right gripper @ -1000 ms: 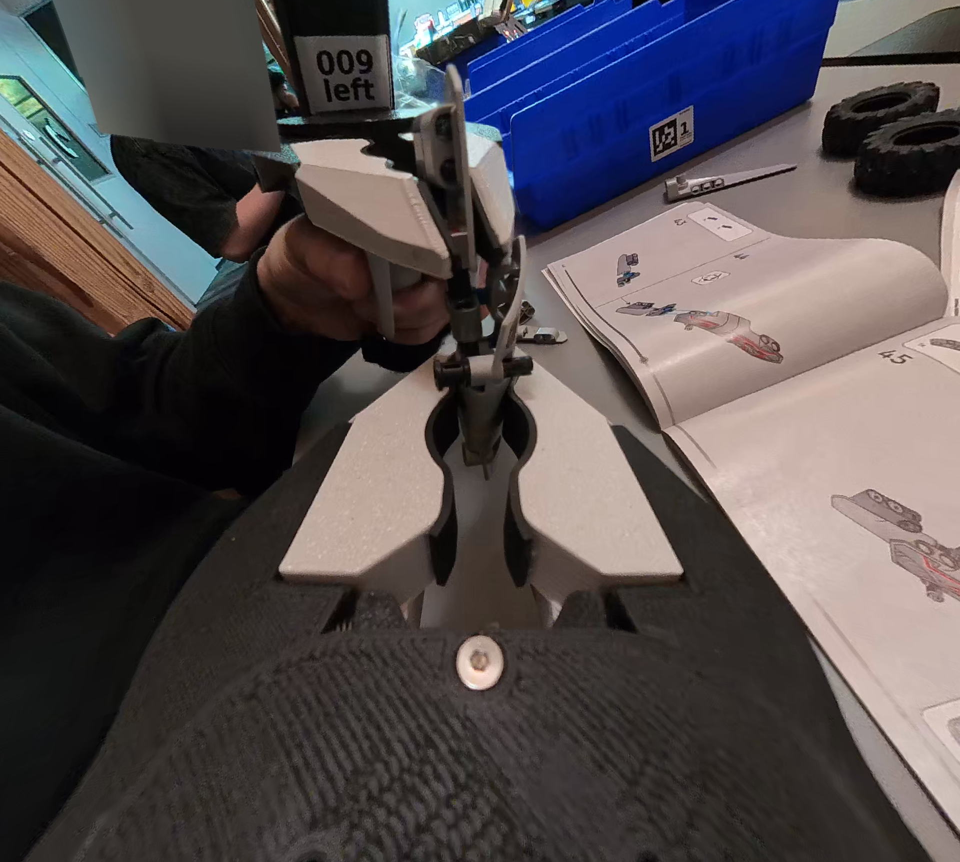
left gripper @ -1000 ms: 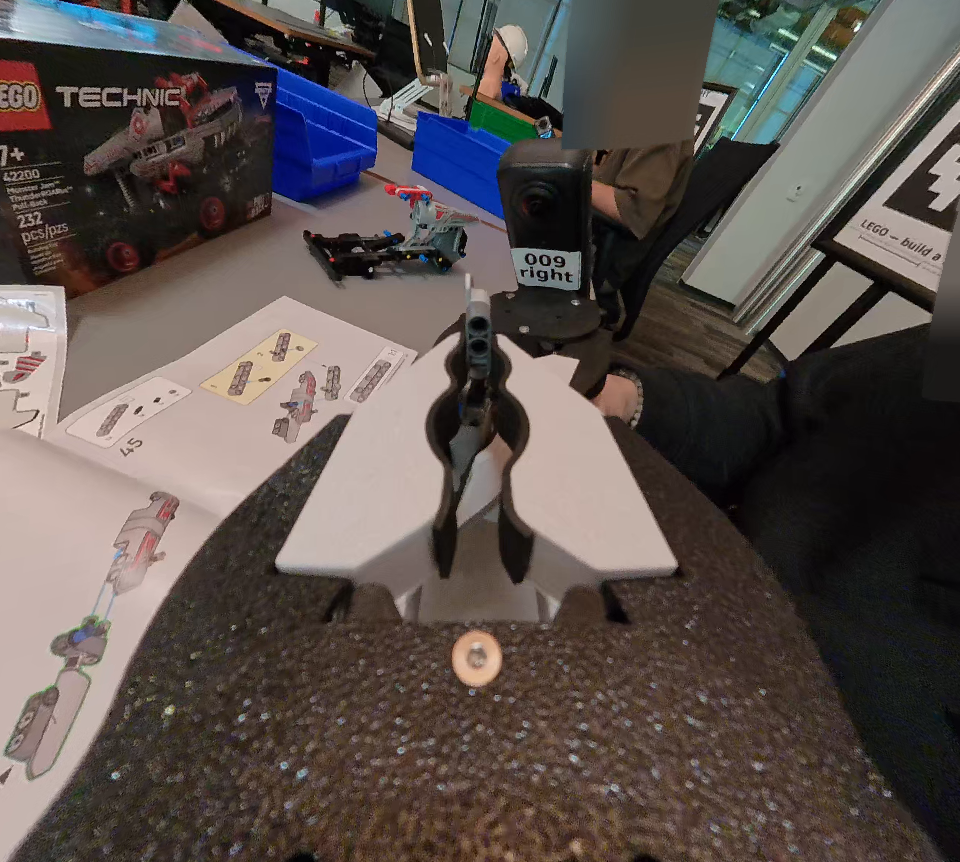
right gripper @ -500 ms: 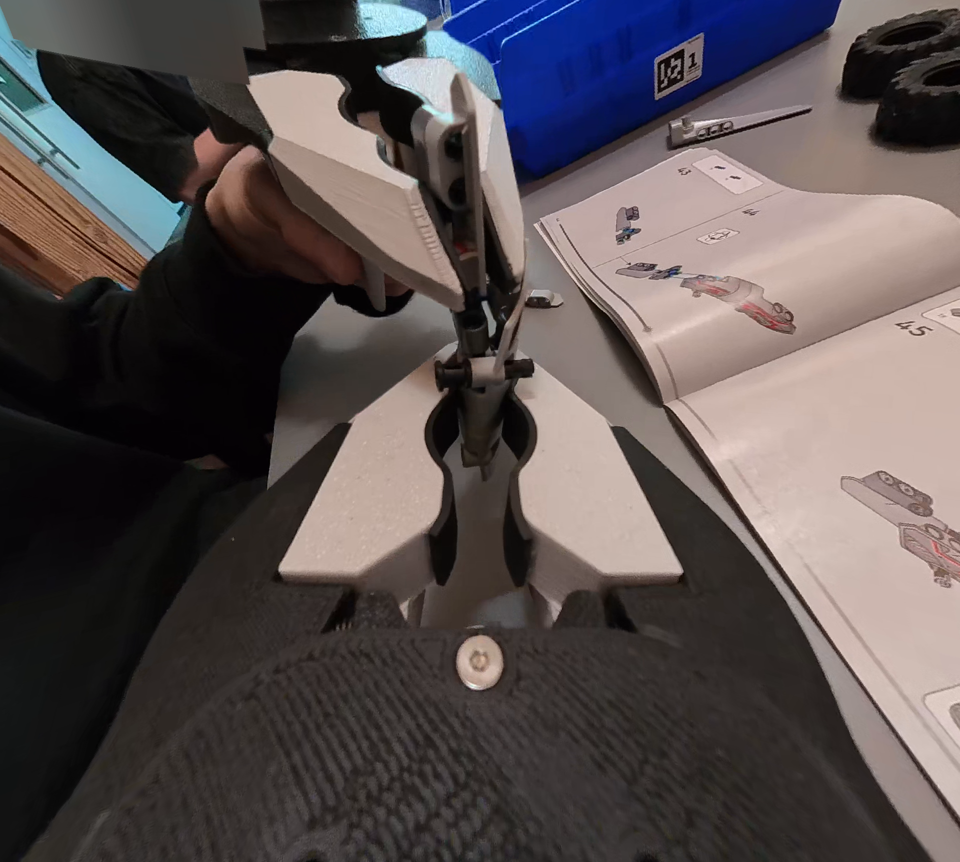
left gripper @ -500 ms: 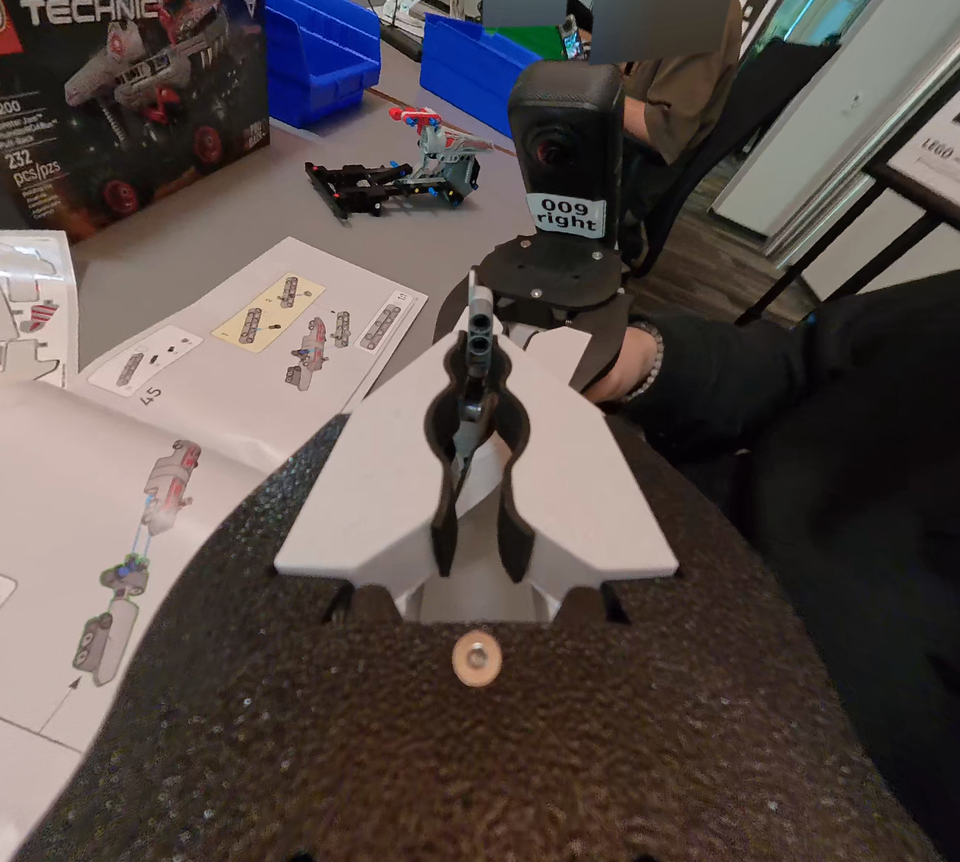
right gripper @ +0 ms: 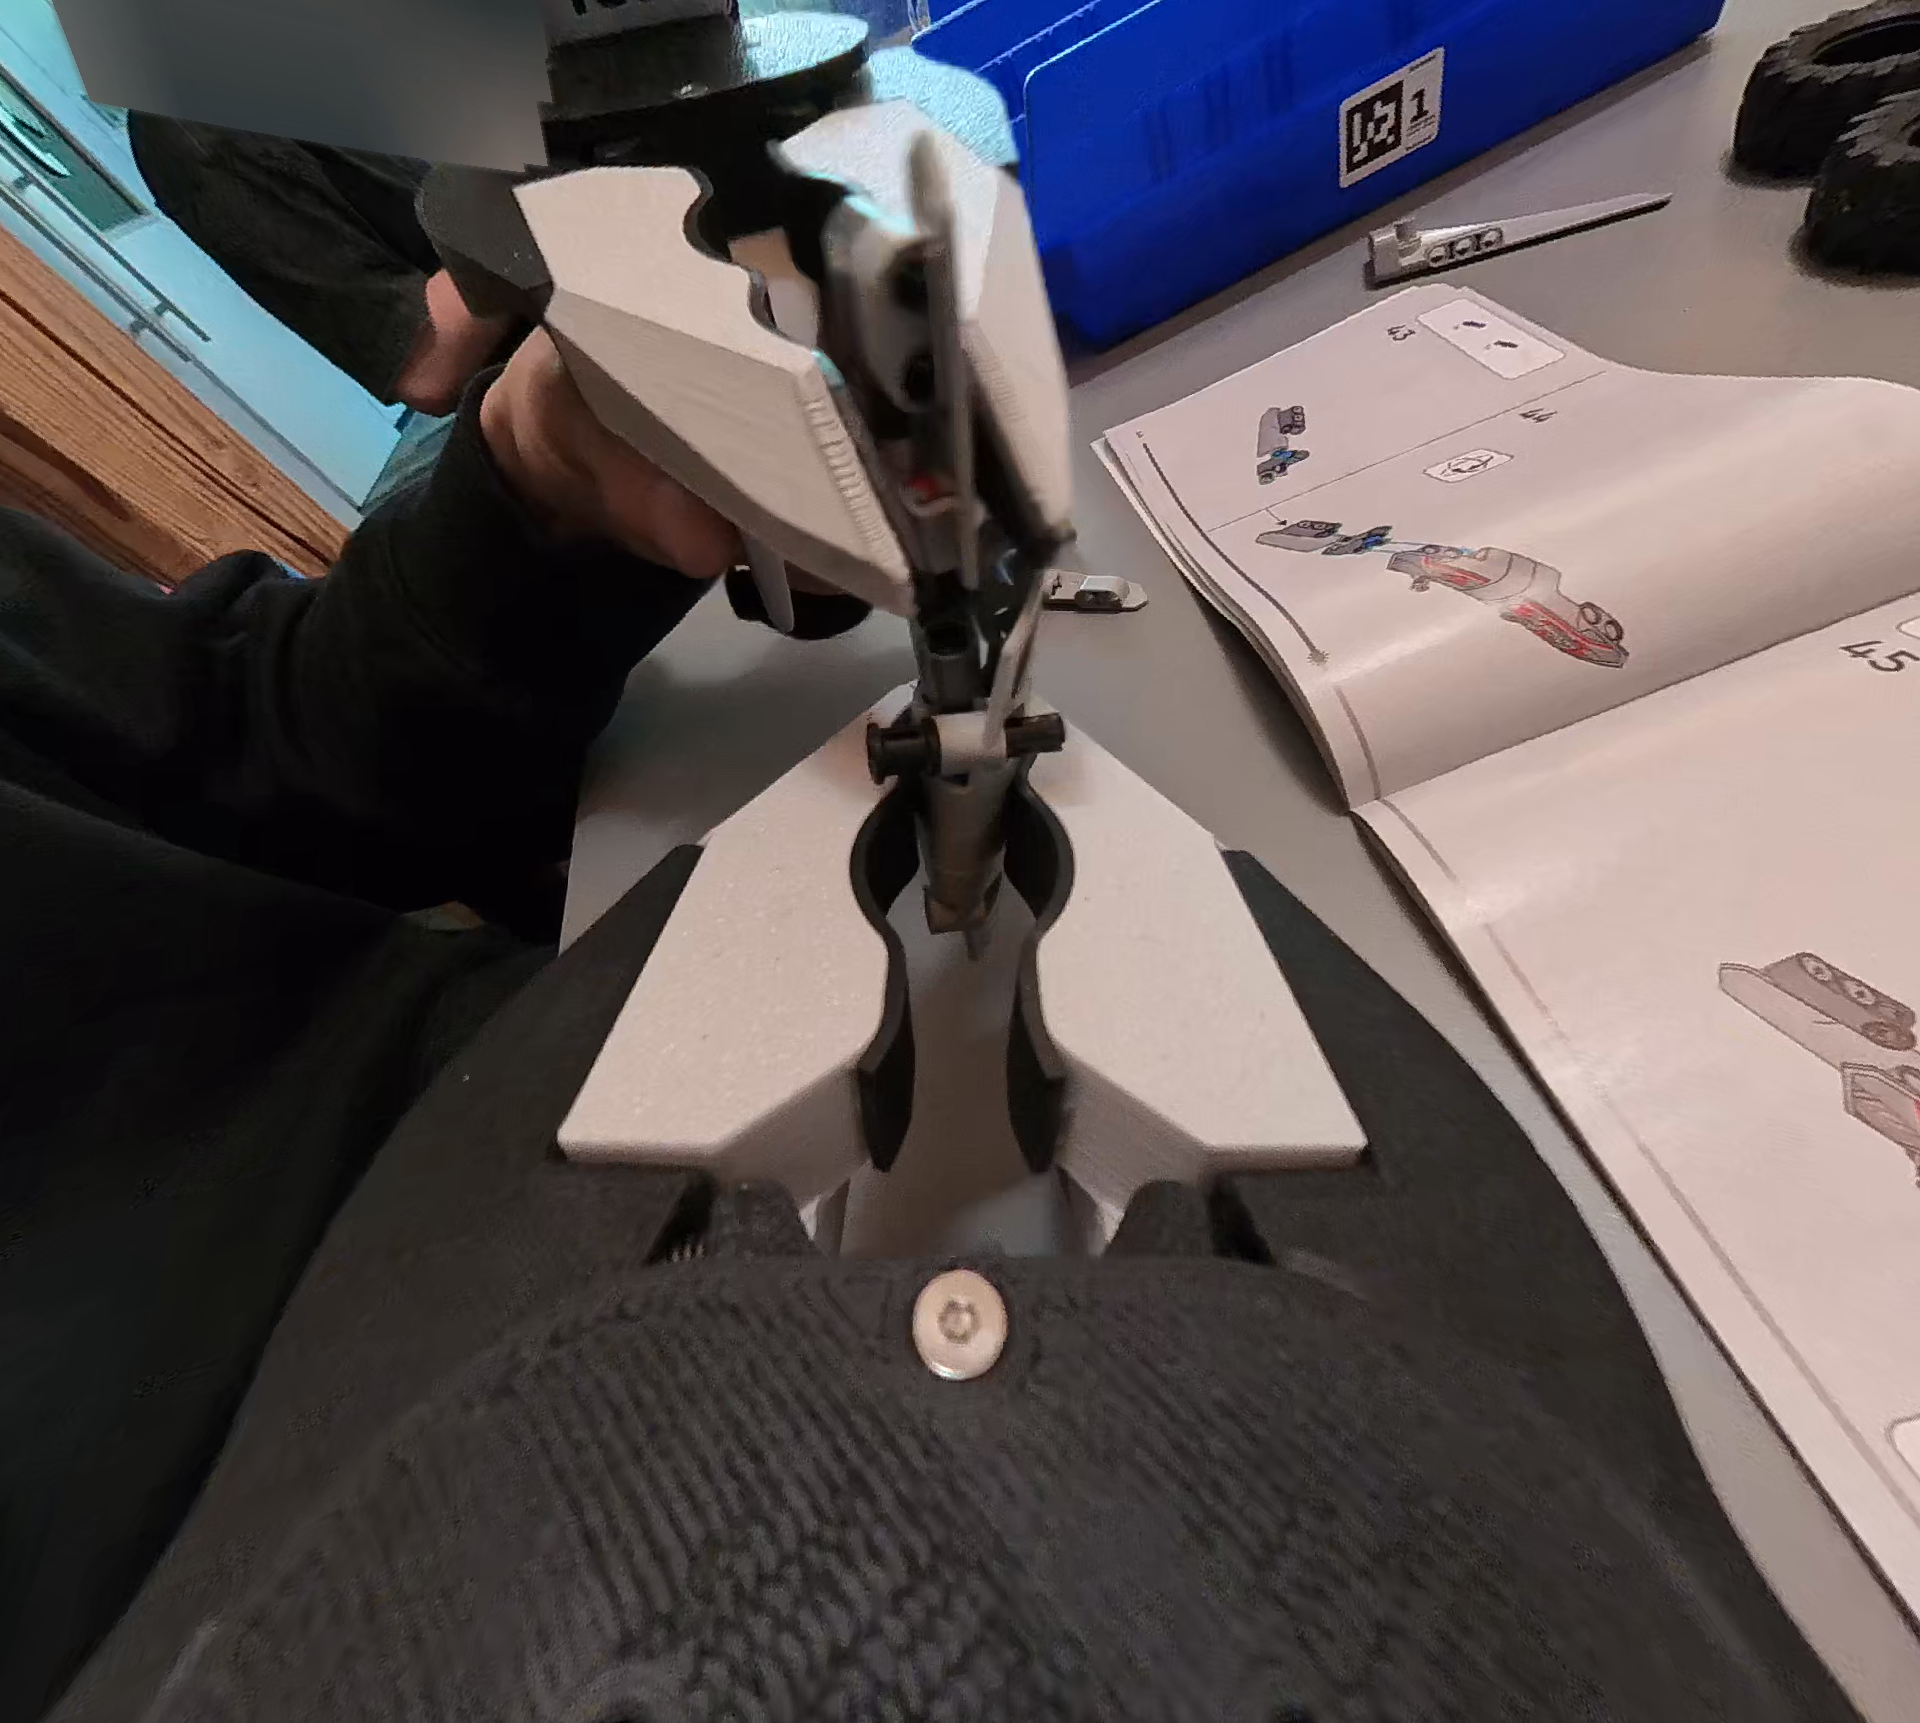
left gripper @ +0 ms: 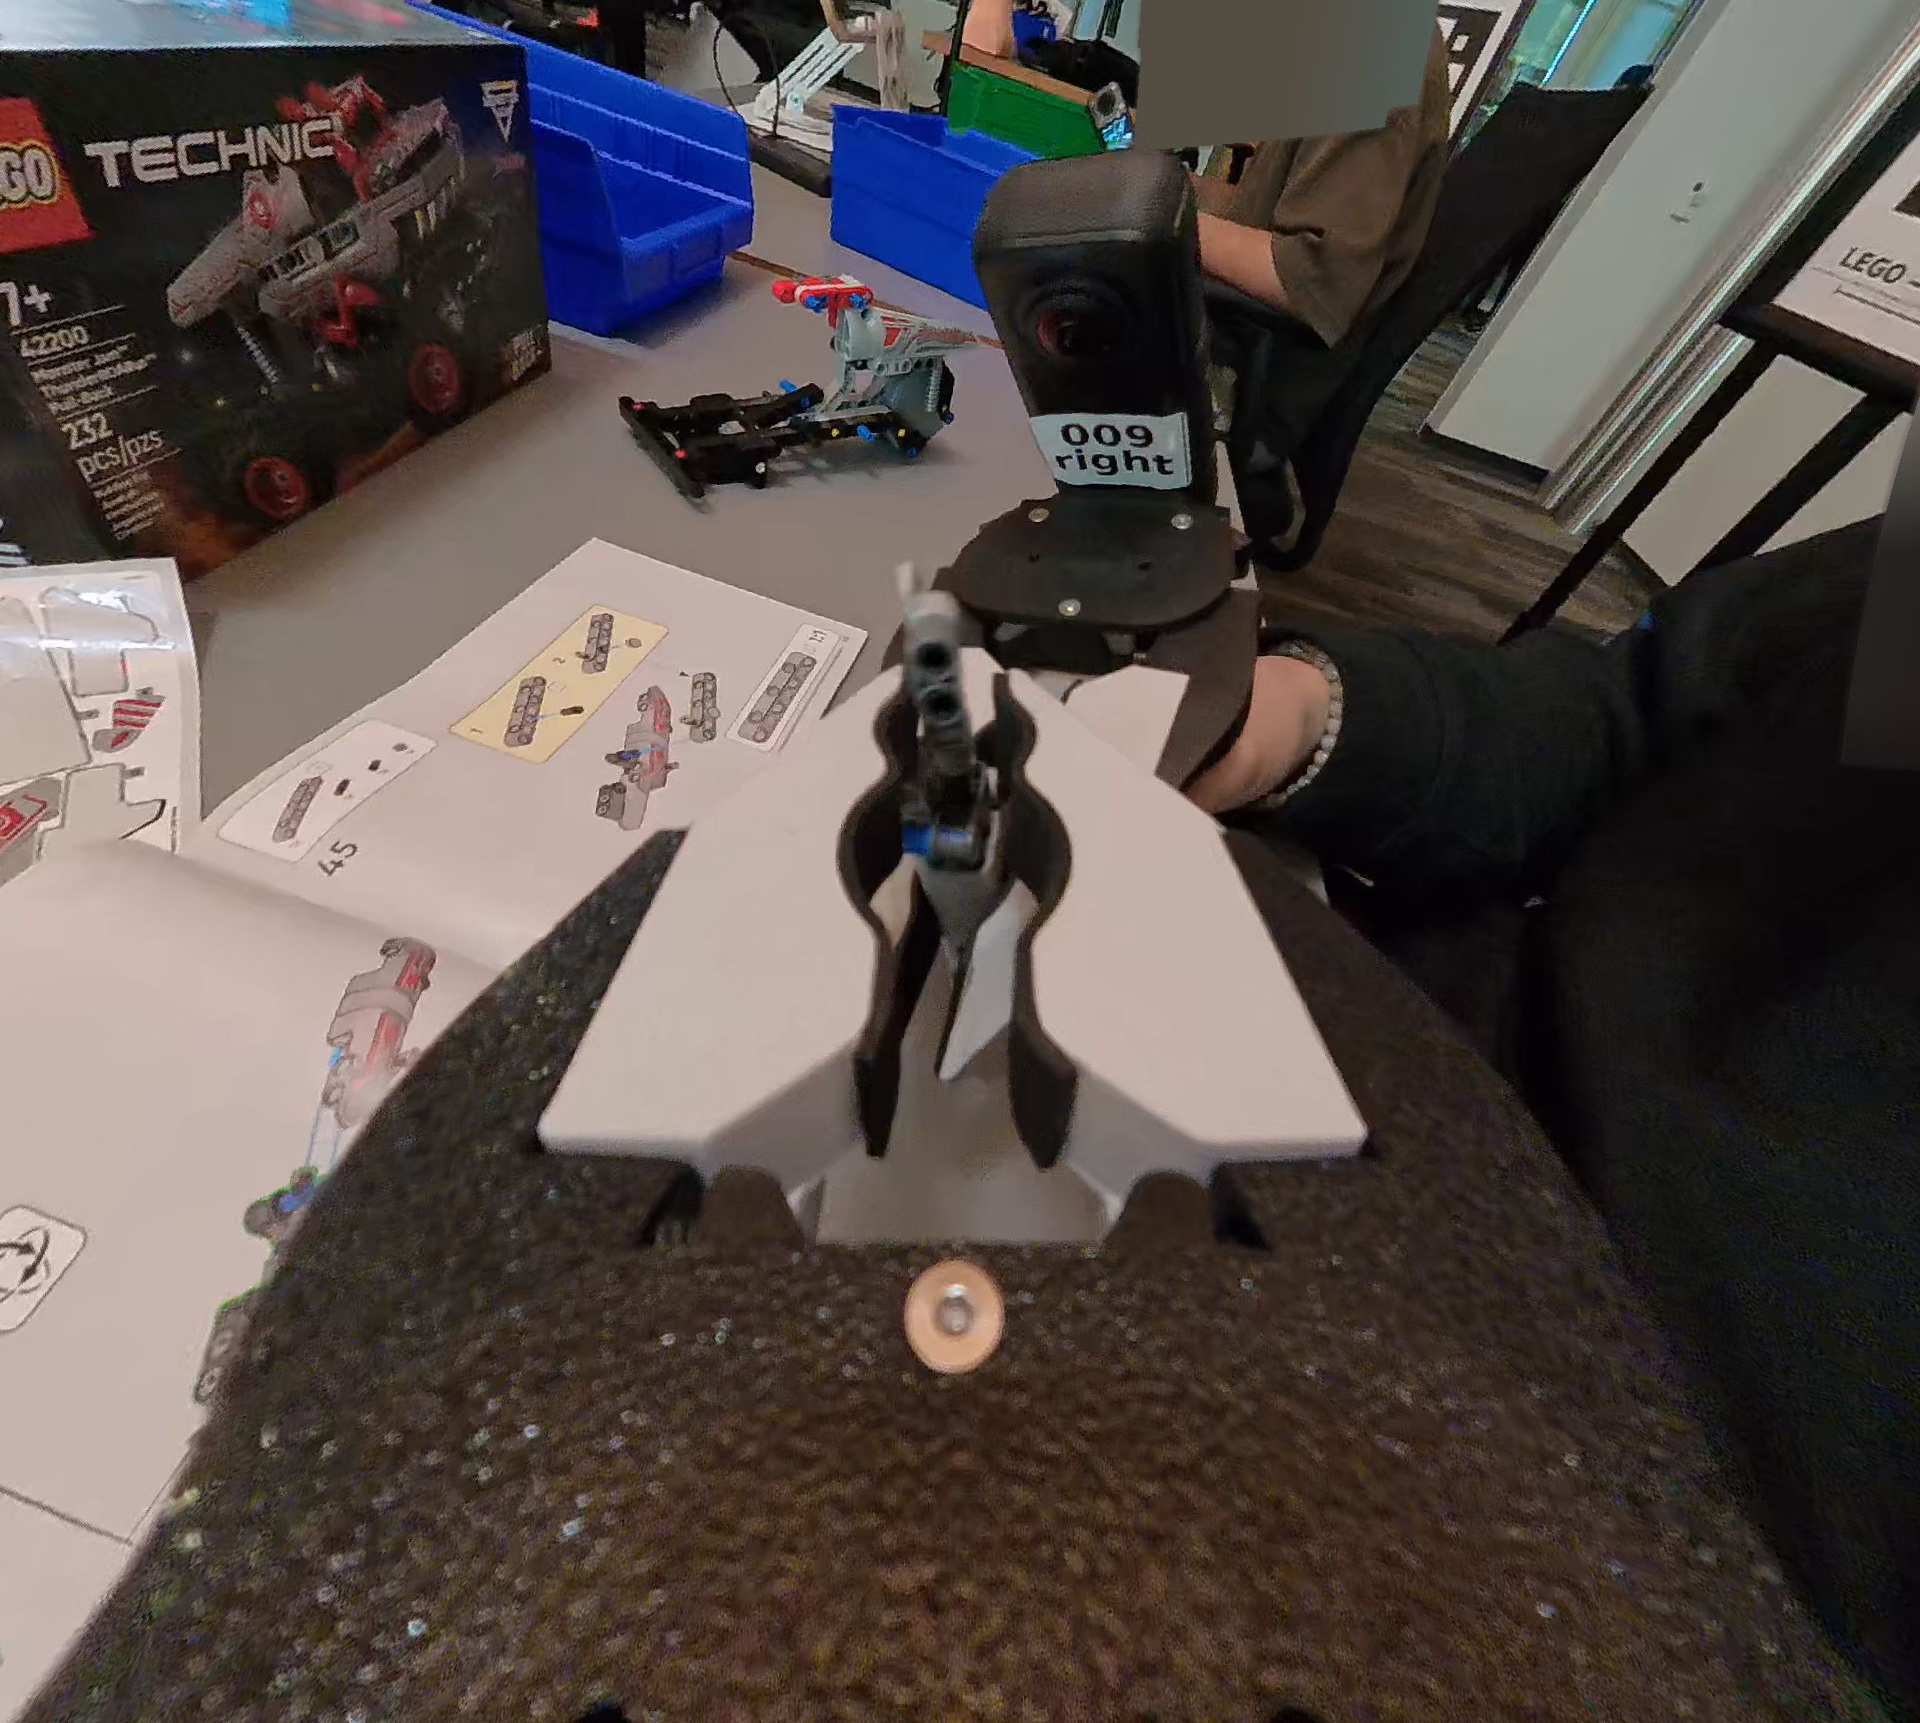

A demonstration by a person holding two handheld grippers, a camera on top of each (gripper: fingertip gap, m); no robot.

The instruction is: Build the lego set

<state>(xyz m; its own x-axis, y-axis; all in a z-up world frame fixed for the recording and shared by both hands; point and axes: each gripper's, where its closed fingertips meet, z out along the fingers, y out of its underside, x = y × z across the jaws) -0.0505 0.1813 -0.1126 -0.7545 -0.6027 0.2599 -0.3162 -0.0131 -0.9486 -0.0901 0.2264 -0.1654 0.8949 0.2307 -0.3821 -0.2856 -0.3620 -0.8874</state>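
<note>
My left gripper (left gripper: 940,686) is shut on a grey Lego sub-assembly (left gripper: 940,738) with a holed beam and a blue pin, held in the air above the table edge. My right gripper (right gripper: 961,738) is shut on a dark grey piece with black pins (right gripper: 961,826). The two grippers face each other tip to tip, and the held pieces meet between them (right gripper: 951,645). In the right wrist view the left gripper (right gripper: 935,561) tilts down from above with a light grey panel (right gripper: 914,302) between its fingers. The right gripper's camera housing (left gripper: 1096,323) stands just beyond my left fingertips.
A partly built black and grey chassis (left gripper: 790,421) lies on the grey table (left gripper: 468,510). The open instruction booklet (right gripper: 1558,634), set box (left gripper: 260,271), blue bins (right gripper: 1351,63), black tyres (right gripper: 1849,115), a grey wedge piece (right gripper: 1507,234) and a small grey piece (right gripper: 1096,595) surround it. A seated person (left gripper: 1340,219) is behind.
The left gripper has come closer to the right one and tilted down over it. Both stay shut on their pieces, which stay in contact at the tips.
</note>
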